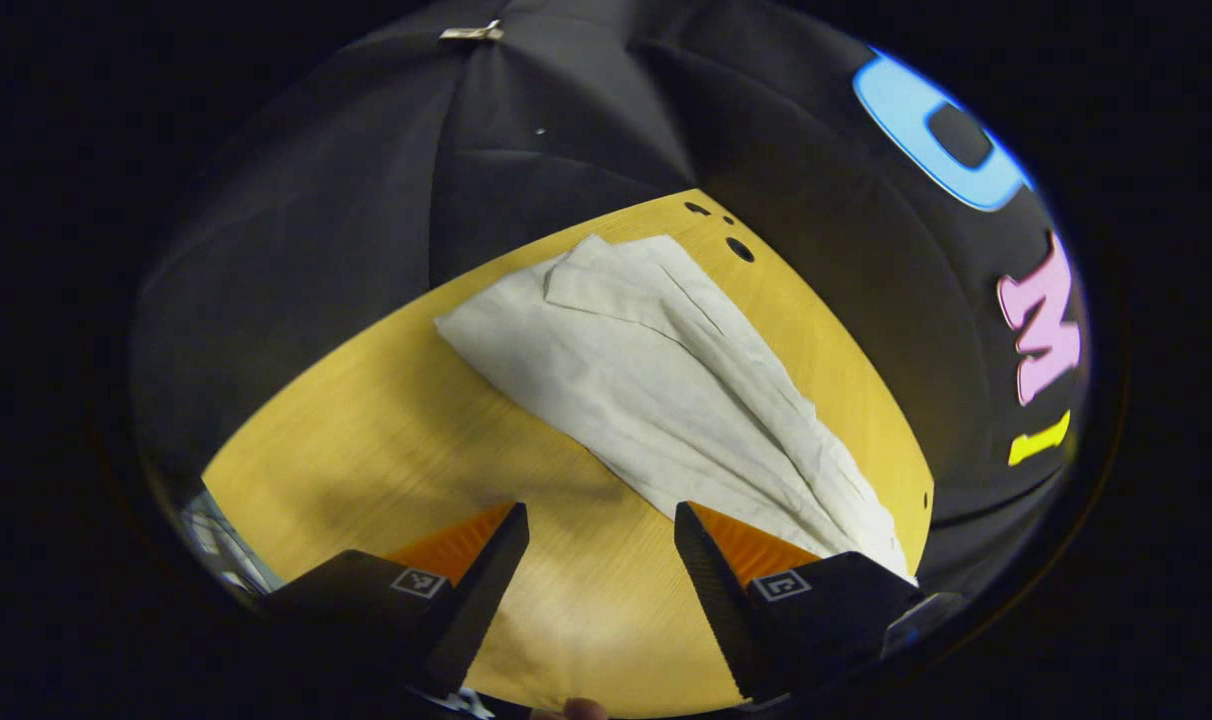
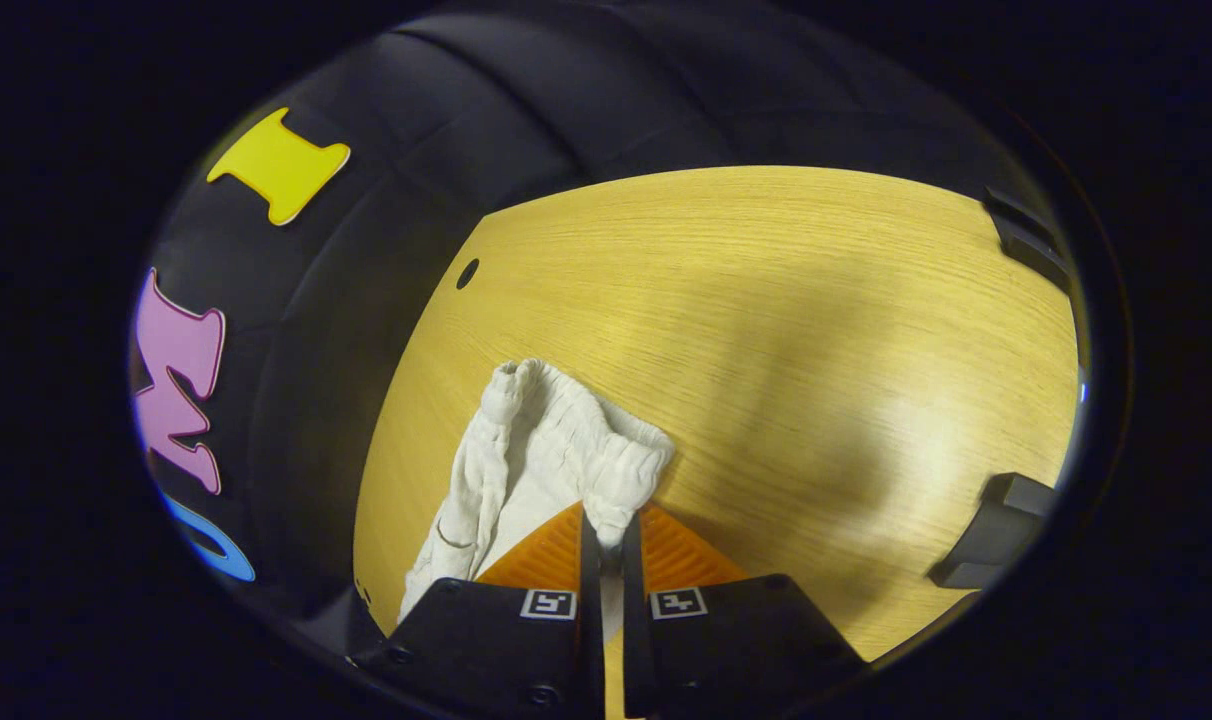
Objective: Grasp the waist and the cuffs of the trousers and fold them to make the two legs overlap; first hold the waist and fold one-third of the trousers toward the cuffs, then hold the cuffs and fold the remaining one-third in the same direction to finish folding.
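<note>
Off-white trousers (image 1: 656, 385) lie stretched out on the yellow wooden table (image 1: 386, 450), running from the far cuffs down toward the lower right in the left gripper view. My left gripper (image 1: 601, 530) hovers open over bare table just left of the cloth, nothing between its fingers. In the right gripper view the gathered elastic waist (image 2: 566, 450) bunches up, and my right gripper (image 2: 606, 535) is shut on the waistband's near edge. The far-off left gripper (image 2: 996, 530) shows at the right edge of that view.
The booth's black cloth wall rises right behind the table's far edge. Small dark holes (image 1: 739, 249) mark the tabletop near the cuffs, and another hole (image 2: 467, 272) sits beyond the waist. A broad stretch of bare wood (image 2: 816, 330) lies beyond the right gripper.
</note>
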Motion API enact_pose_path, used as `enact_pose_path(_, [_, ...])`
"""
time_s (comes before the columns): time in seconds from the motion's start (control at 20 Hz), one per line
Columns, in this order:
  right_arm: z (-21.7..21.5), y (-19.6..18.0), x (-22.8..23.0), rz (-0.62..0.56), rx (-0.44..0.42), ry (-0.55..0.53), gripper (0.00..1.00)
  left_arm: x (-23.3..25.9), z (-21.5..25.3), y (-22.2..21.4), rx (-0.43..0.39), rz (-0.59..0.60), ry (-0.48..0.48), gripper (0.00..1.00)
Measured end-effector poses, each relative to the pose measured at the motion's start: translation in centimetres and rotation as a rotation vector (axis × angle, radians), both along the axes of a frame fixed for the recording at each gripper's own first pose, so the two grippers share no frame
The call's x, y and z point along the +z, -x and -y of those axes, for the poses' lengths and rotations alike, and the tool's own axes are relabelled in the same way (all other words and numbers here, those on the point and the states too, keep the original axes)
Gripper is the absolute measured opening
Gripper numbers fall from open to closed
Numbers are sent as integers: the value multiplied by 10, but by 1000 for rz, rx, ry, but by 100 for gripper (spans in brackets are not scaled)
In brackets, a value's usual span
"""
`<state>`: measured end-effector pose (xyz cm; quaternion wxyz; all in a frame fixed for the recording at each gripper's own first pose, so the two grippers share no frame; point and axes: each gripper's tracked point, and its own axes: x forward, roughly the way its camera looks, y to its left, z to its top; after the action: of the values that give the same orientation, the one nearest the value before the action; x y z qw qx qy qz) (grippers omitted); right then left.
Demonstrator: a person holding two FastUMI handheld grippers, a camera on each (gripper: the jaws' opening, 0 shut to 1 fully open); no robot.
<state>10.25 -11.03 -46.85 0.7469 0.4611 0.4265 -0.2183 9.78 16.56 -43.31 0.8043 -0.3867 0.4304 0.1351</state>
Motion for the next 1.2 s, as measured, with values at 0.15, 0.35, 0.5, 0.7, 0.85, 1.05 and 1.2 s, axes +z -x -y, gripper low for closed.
enact_pose_path(0.15, [-2,-1,-2,9,-2,-24,12,2,-5,-23,70,32,59,95])
enact_pose_path(0.35, [0,-1,-1,19,6,-23,12,1,-11,-56,103,44,81,94])
enact_pose_path(0.5, [-1,0,-1,22,14,-31,12,2,-13,-83,105,56,87,94])
enact_pose_path(0.7, [0,1,1,33,38,-31,12,1,-2,-125,97,93,105,94])
enact_pose_path(0.85, [0,1,2,36,42,-36,12,-19,-5,-137,112,56,42,49])
enact_pose_path(1.05, [3,-1,11,69,28,-36,12,-16,-1,-139,151,83,85,13])
enact_pose_path(1.2, [9,2,43,171,1,-37,12,-17,6,-126,141,66,109,11])
